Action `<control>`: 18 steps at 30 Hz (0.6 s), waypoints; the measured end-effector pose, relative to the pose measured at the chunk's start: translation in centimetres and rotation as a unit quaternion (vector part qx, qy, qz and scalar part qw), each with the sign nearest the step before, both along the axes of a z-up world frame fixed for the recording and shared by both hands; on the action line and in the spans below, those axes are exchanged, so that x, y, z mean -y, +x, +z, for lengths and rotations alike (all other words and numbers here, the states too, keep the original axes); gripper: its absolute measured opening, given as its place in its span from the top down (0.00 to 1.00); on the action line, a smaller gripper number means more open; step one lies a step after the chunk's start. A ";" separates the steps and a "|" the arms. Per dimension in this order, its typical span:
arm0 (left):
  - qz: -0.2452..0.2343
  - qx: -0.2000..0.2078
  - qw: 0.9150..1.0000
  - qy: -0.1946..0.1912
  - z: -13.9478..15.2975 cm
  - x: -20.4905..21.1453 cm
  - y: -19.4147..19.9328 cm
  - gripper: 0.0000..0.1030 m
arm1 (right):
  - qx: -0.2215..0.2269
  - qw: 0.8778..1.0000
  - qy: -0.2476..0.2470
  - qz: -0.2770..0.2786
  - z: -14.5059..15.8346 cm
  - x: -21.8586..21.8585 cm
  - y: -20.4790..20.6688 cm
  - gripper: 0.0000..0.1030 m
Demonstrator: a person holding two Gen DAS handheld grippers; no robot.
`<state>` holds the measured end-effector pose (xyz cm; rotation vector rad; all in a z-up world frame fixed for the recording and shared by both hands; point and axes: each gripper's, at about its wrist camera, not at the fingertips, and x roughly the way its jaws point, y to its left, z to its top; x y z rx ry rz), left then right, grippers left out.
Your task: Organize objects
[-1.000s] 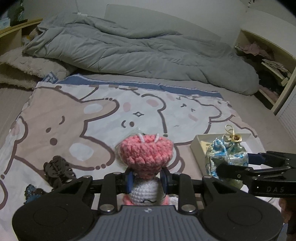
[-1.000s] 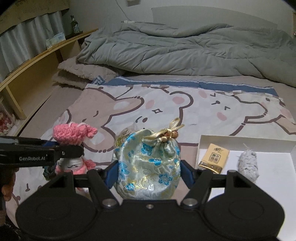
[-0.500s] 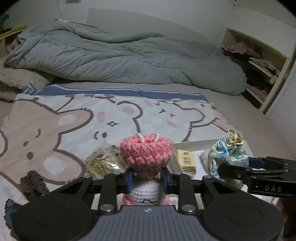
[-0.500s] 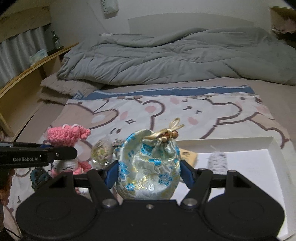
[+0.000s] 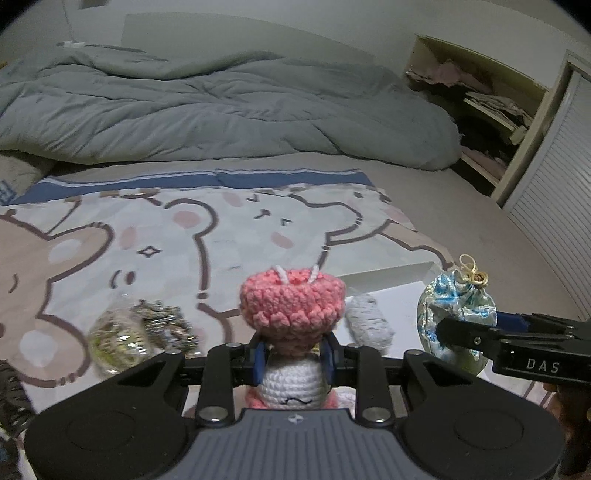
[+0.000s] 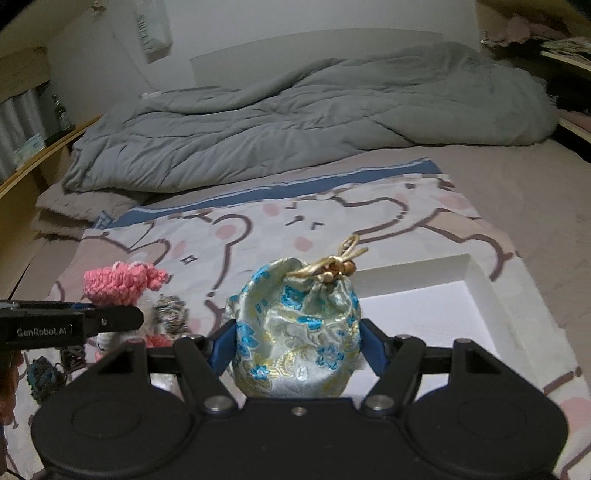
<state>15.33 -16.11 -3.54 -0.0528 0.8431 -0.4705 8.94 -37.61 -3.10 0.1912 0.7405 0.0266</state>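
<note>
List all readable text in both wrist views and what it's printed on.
"DAS": white letters on the side of the black right gripper, seen in the left wrist view.
"GenRobot.AI": white letters on the side of the black left gripper, seen in the right wrist view.
White wall panel above the bed: faint markings, too blurred to read.
Nothing else readable.

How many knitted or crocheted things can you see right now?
2. A pink-and-white crochet doll is clamped in the left hand-held gripper; a small grey knitted piece lies in the white box. Others may be hidden.
</note>
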 end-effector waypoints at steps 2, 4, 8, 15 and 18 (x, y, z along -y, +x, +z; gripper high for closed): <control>-0.007 -0.001 1.000 -0.001 -0.2 1.1 0.2 0.70 | 0.000 1.000 -0.001 -0.007 -0.2 0.9 -0.1 0.32; -0.014 -0.002 1.000 -0.003 -0.4 2.2 0.4 0.70 | -0.001 1.000 -0.003 -0.015 -0.4 1.7 -0.3 0.32; -0.023 -0.007 1.000 -0.012 -0.9 4.3 0.9 0.70 | 0.000 0.999 -0.019 -0.035 -0.8 3.4 -0.4 0.32; -0.050 -0.021 0.998 -0.036 -2.0 8.9 2.0 0.70 | 0.000 0.997 -0.027 -0.071 -1.5 6.5 -0.6 0.32; -0.058 -0.028 0.997 -0.047 -2.8 10.6 2.3 0.70 | 0.001 0.995 -0.033 -0.091 -1.7 8.0 -0.6 0.32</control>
